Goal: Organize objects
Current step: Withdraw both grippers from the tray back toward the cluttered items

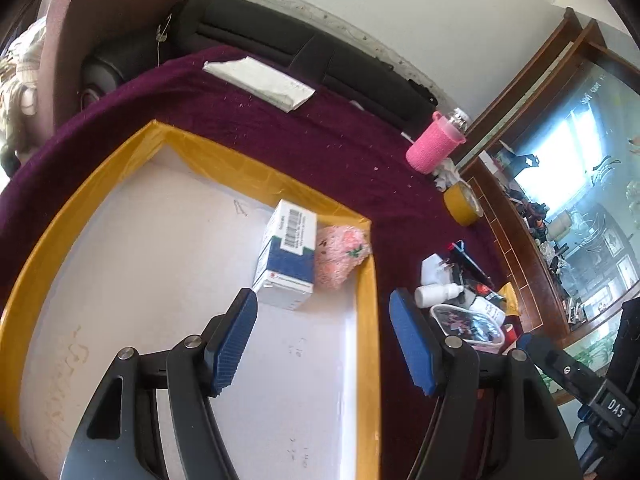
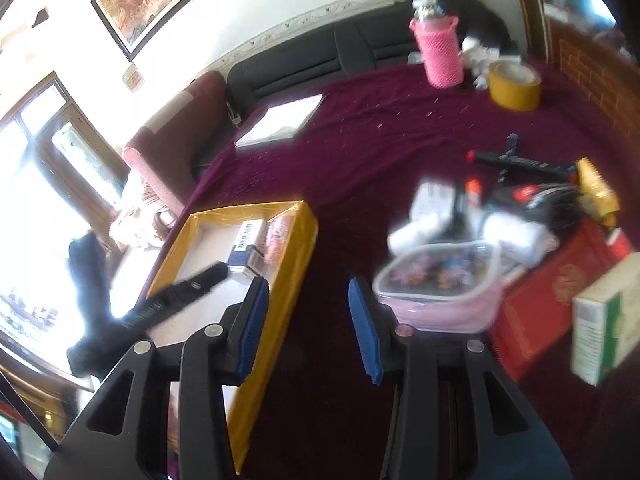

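A shallow white tray with a yellow taped rim [image 1: 366, 320] lies on the maroon cloth. In its far right corner stand a blue-and-white box [image 1: 286, 256] and a pink floral pouch [image 1: 340, 258], side by side and touching. My left gripper [image 1: 324, 304] hangs open over the tray just short of the box, nothing between its blue pads. In the right wrist view my right gripper [image 2: 307, 286] is open and empty above the cloth, between the tray [image 2: 304, 232] and a clear pink-edged case [image 2: 440, 280]. The box [image 2: 246, 248] shows there too, behind a black finger of the left gripper [image 2: 192, 284].
Right of the tray lies a pile: white bottle [image 1: 436, 294], white charger [image 1: 434, 268], black tools, a red box [image 2: 560, 292] and a green-and-white box [image 2: 600, 320]. At the back stand a pink-sleeved bottle [image 2: 440, 52], a yellow tape roll [image 2: 514, 86] and a white pad [image 2: 280, 120].
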A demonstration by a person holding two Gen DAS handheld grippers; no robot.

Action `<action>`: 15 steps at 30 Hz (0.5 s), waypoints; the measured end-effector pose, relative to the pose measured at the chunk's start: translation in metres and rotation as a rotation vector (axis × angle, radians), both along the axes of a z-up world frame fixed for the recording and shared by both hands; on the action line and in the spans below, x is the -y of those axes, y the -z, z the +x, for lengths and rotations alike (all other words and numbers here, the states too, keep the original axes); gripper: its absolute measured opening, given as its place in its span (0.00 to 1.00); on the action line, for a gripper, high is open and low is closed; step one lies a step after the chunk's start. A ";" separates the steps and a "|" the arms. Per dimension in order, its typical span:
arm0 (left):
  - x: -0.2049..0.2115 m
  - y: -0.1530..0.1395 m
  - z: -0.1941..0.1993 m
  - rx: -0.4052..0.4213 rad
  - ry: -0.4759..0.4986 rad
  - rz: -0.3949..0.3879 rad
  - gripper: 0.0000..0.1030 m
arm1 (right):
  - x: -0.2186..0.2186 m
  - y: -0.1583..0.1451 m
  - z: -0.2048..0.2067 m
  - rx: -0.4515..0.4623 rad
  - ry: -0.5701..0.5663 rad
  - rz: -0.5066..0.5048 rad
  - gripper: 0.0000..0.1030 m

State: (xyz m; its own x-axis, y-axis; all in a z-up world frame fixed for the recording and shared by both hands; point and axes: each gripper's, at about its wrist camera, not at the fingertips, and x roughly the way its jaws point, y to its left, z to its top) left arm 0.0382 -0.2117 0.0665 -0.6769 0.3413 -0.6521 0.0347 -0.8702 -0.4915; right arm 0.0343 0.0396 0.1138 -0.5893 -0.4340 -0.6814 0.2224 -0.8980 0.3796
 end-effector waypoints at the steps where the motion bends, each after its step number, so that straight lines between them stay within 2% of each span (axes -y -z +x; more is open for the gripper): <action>1: -0.004 -0.011 0.007 -0.028 -0.002 -0.018 0.61 | -0.006 -0.005 0.008 -0.034 0.016 0.026 0.38; 3: -0.018 -0.036 0.024 -0.091 -0.009 -0.071 0.62 | -0.016 -0.018 0.024 -0.116 0.052 0.071 0.38; 5: -0.036 -0.058 0.045 -0.157 -0.038 -0.167 0.64 | -0.029 -0.035 0.049 -0.255 0.147 0.146 0.39; 6: -0.043 -0.066 0.056 -0.194 -0.061 -0.213 0.64 | -0.036 -0.043 0.064 -0.347 0.219 0.187 0.50; 7: -0.053 -0.074 0.069 -0.247 -0.096 -0.266 0.68 | -0.042 -0.047 0.075 -0.411 0.269 0.208 0.73; 8: -0.062 -0.080 0.081 -0.299 -0.138 -0.314 0.72 | -0.049 -0.050 0.086 -0.477 0.323 0.216 0.84; 9: -0.068 -0.082 0.092 -0.343 -0.181 -0.351 0.81 | -0.058 -0.050 0.094 -0.529 0.364 0.204 0.91; 10: -0.074 -0.084 0.100 -0.384 -0.222 -0.381 0.86 | -0.070 -0.046 0.098 -0.548 0.403 0.174 0.91; 11: -0.081 -0.084 0.109 -0.428 -0.260 -0.409 0.90 | -0.078 -0.042 0.096 -0.524 0.436 0.157 0.91; 12: -0.085 -0.083 0.114 -0.449 -0.278 -0.430 0.99 | -0.087 -0.037 0.091 -0.473 0.463 0.141 0.91; 15: -0.103 -0.080 0.115 -0.441 -0.251 -0.484 0.99 | -0.109 -0.016 0.078 -0.336 0.476 0.067 0.91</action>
State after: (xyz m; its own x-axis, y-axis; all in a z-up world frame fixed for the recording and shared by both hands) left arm 0.1535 -0.1090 0.1467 -0.9336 -0.1190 -0.3380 0.1494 -0.9866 -0.0654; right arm 0.1124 0.1487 0.1298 -0.8973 -0.0311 -0.4402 -0.1129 -0.9481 0.2972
